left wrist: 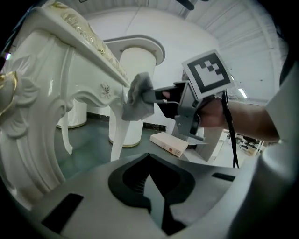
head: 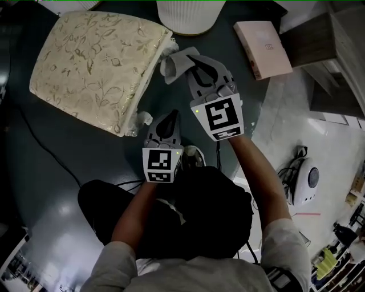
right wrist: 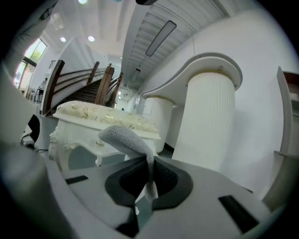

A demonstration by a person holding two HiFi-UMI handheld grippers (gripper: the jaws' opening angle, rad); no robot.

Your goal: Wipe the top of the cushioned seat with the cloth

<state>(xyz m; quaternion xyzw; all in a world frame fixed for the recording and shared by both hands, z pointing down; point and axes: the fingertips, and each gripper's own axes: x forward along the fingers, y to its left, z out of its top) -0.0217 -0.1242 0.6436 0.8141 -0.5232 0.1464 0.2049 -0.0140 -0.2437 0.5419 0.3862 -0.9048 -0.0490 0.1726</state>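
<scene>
The cushioned seat (head: 91,63) has a cream floral top and a white carved frame (left wrist: 46,93); it stands at the upper left in the head view. My right gripper (head: 187,64) is shut on a grey cloth (head: 173,64), held just off the seat's right corner. In the right gripper view the cloth (right wrist: 126,137) arches up out of the pinched jaws (right wrist: 147,186), with the seat (right wrist: 107,119) beyond it. My left gripper (head: 169,118) is shut and empty, below the seat's near corner. From the left gripper (left wrist: 150,186) I see the cloth (left wrist: 138,95) beside the frame.
A pink box (head: 262,48) lies on the dark floor to the right. A white fluted column base (head: 185,14) stands behind the seat. A black cable (head: 45,148) runs across the floor at left. Wooden furniture (head: 336,45) and a white appliance (head: 305,179) are at right.
</scene>
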